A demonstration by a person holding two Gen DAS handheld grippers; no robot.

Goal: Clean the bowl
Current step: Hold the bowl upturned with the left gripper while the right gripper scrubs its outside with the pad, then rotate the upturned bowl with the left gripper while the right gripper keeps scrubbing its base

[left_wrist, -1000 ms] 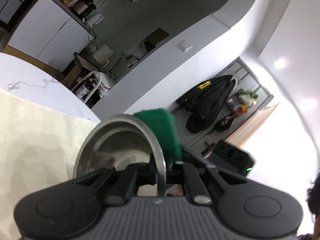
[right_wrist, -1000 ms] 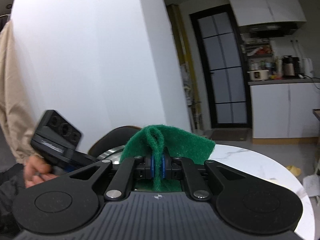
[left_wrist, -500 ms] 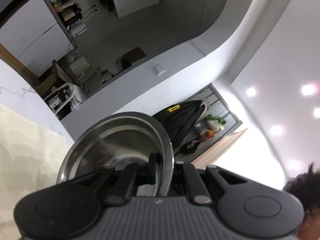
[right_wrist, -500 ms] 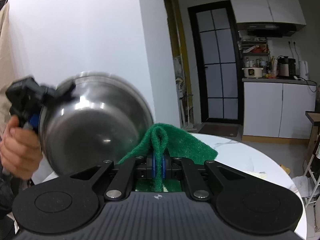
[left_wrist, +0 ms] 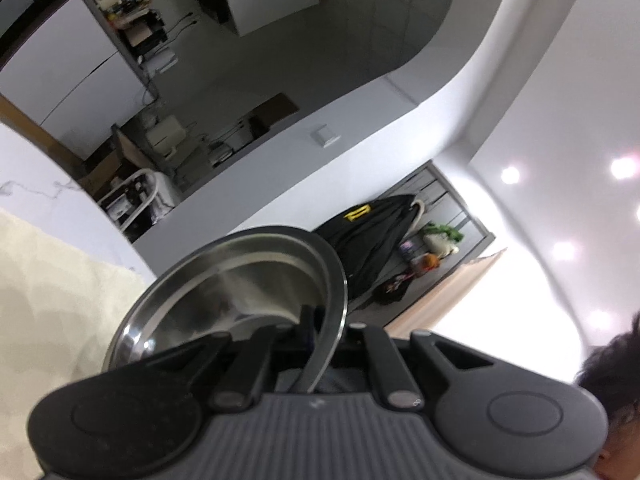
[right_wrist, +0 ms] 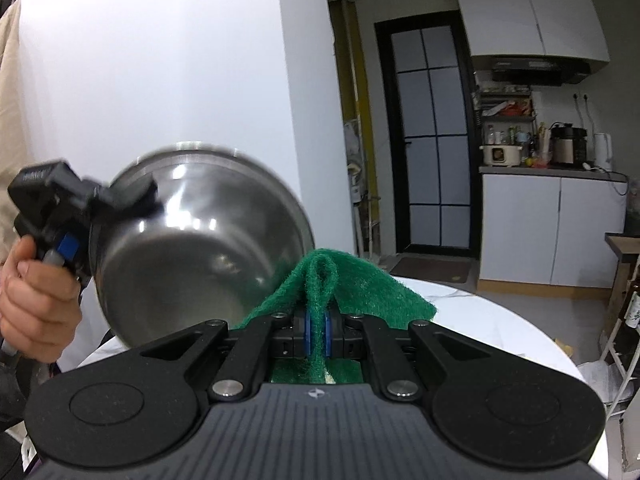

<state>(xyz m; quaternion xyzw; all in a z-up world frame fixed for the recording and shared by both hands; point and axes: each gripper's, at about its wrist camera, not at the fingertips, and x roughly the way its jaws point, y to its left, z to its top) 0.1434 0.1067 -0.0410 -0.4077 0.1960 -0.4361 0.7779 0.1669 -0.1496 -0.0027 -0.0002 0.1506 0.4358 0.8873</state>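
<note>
Bowl held up in the air, scrub pad close beside it

The steel bowl (right_wrist: 200,248) is off the tabletop (right_wrist: 492,320), tipped on its side so its rounded outside faces the right wrist camera and its hollow faces the left one. The left tongs (left_wrist: 320,328) are pinching its rim, one finger inside and one outside, with a hand (right_wrist: 36,300) gripping their handle. The right tongs (right_wrist: 317,334) are pressed together on a folded green scrub pad (right_wrist: 360,288), whose edge sits just beside the bowl's outer wall; whether it touches, I cannot tell. This looks like the scrubbing step. Any next rub calls for a steady rim grip while the pad presses flat against the steel.
</note>
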